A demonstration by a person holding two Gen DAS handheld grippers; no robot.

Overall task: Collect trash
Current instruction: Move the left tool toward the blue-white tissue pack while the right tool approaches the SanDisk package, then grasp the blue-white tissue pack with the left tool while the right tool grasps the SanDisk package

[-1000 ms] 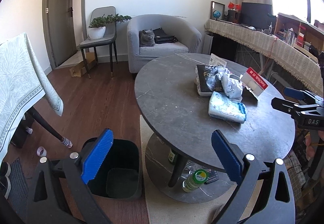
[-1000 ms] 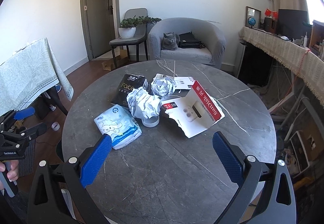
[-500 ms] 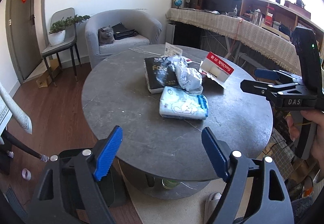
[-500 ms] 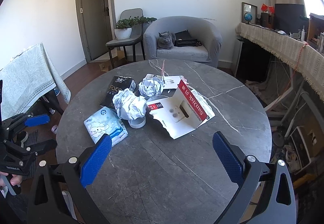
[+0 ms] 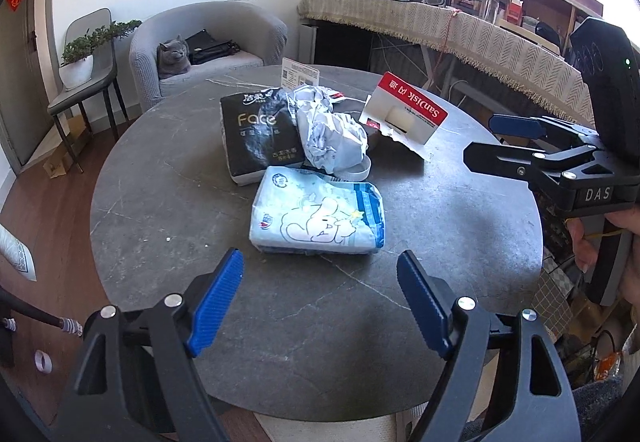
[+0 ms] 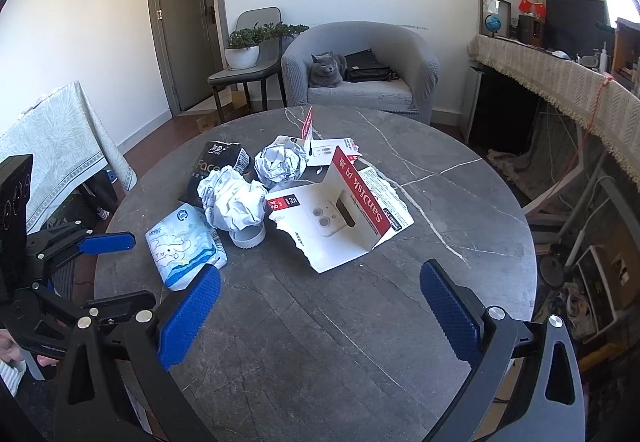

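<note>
Both tongs gape empty, the left gripper facing the soft, light tissue pack, best pinched across its short sides, the right gripper idle.

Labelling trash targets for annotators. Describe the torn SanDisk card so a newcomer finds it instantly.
On the round grey marble table, look at the pile of clutter near its middle. The torn SanDisk card is the white folded cardboard on the pile's right side, beside the crumpled paper ball. Only it has a red band with the brand name and a ragged edge.

Tissue pack before crumpled paper
</note>
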